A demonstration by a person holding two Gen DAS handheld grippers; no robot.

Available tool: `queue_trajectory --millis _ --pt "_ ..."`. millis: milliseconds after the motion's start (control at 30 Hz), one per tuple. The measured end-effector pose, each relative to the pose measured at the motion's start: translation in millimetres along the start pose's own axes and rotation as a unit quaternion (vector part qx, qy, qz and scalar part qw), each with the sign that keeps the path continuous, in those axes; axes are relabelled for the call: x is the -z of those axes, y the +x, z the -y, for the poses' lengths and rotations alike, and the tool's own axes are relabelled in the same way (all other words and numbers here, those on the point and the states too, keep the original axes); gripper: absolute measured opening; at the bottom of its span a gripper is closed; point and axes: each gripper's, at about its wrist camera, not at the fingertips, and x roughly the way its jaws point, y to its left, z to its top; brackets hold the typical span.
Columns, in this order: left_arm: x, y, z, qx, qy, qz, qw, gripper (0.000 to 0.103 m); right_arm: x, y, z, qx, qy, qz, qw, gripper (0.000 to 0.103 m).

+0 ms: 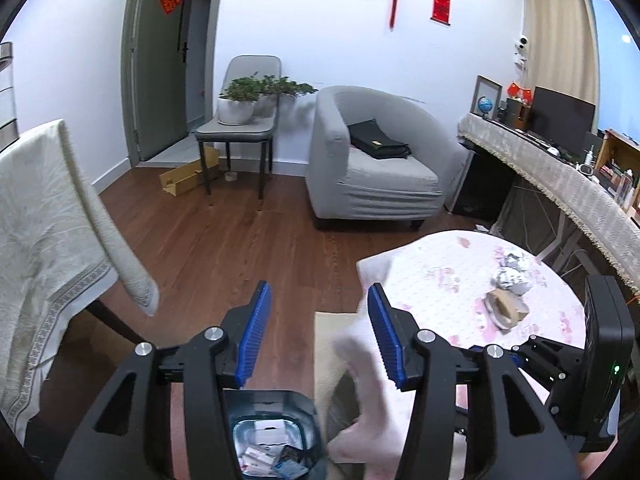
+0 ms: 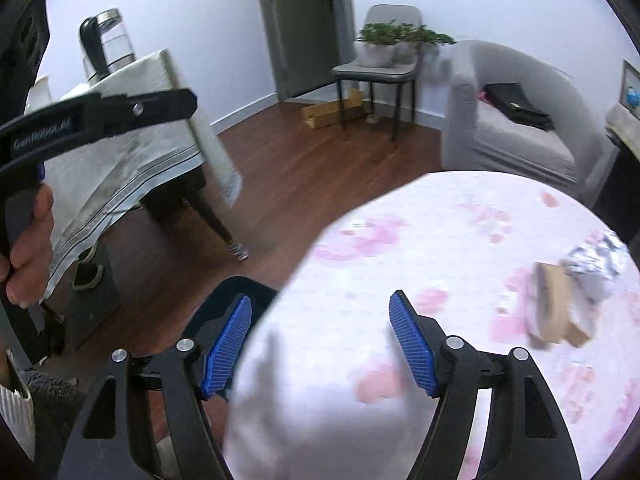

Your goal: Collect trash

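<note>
My left gripper (image 1: 318, 300) is open and empty, held over the floor beside the round table (image 1: 448, 268). Directly below it stands a trash bin (image 1: 268, 440) with a bag liner and paper scraps inside. On the pink floral tablecloth lie a crumpled foil ball (image 1: 512, 278) and a flattened brown cardboard piece (image 1: 506, 308). My right gripper (image 2: 320, 312) is open and empty over the table's near edge (image 2: 304, 240). The cardboard piece (image 2: 554, 304) and foil ball (image 2: 600, 268) lie to its right. The left gripper's body (image 2: 100, 116) shows at upper left.
A grey armchair (image 1: 372, 164) with a black bag stands across the wooden floor. A chair with potted plants (image 1: 240, 100) is by the door. A cloth-covered table (image 1: 44, 216) is at left, with a kettle (image 2: 106, 40) on it. A desk with a monitor (image 1: 560, 120) is at right.
</note>
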Motion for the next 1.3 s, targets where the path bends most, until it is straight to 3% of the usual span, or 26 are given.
queue_trajectory --millis 233,533,900,1300 --pt "2.8 11.1 49.5 0.024 0.026 -0.007 0.9994 0.057 14.7 -32.3 47.4 0.041 0.015 0.015 0.999 0.071" --pt "17.0 46.2 108.4 0.050 0.053 -0.046 0.9963 0.059 41.3 -60.5 115.0 0.079 0.053 0.014 0.995 0.066" --pt "33.6 82.9 167.5 0.068 0.077 -0.080 0.9914 0.059 66.6 -74.1 164.6 0.086 0.062 0.007 0.994 0.059" --pt "53.6 119.0 206.8 0.093 0.084 -0.133 0.9831 0.059 77.1 -80.9 200.1 0.086 0.091 0.012 0.992 0.058"
